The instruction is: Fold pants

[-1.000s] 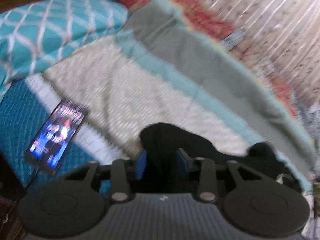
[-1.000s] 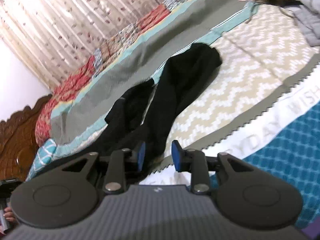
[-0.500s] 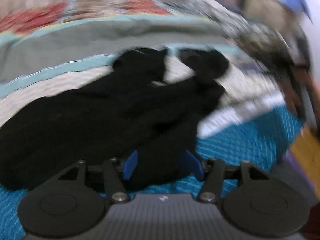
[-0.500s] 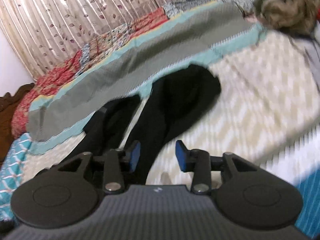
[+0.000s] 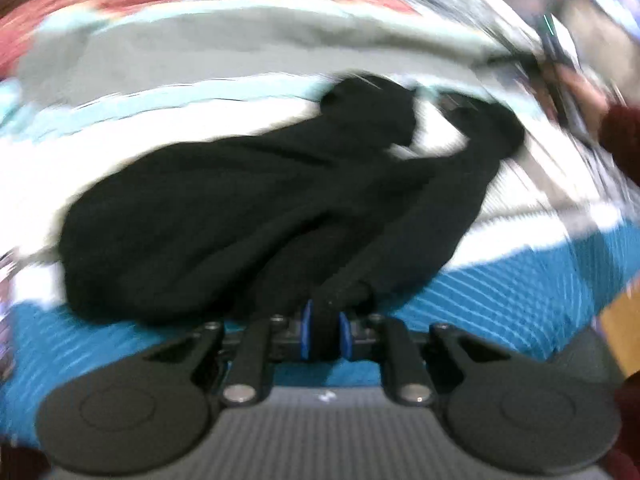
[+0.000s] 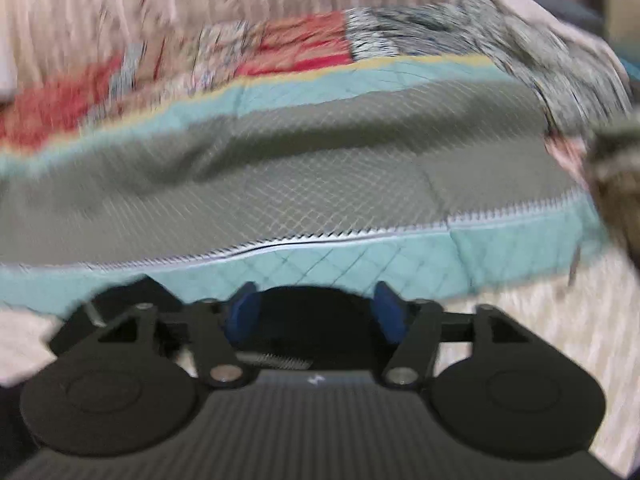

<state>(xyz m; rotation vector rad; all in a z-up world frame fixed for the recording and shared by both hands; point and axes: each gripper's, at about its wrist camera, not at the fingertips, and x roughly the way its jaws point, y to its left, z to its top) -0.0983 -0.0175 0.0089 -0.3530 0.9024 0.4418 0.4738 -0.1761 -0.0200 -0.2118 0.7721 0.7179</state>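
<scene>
My left gripper (image 5: 323,334): jaws just closed, blue pads pinching near edge of black fabric pants (image 5: 256,216). Pants lie spread across cream-and-blue patterned bedspread (image 5: 500,292), two legs reaching toward grey-and-teal quilted blanket (image 6: 304,168). Left view blurred.

My right gripper (image 6: 316,314): jaws just widened, standing wide apart; rounded black end of pants leg sits between blue pads, pads not pressing it. Quilted blanket just beyond fingertips. Red patchwork bedding (image 6: 304,46) behind blanket. My dark red sleeve (image 5: 622,140) at right edge of left view.
</scene>
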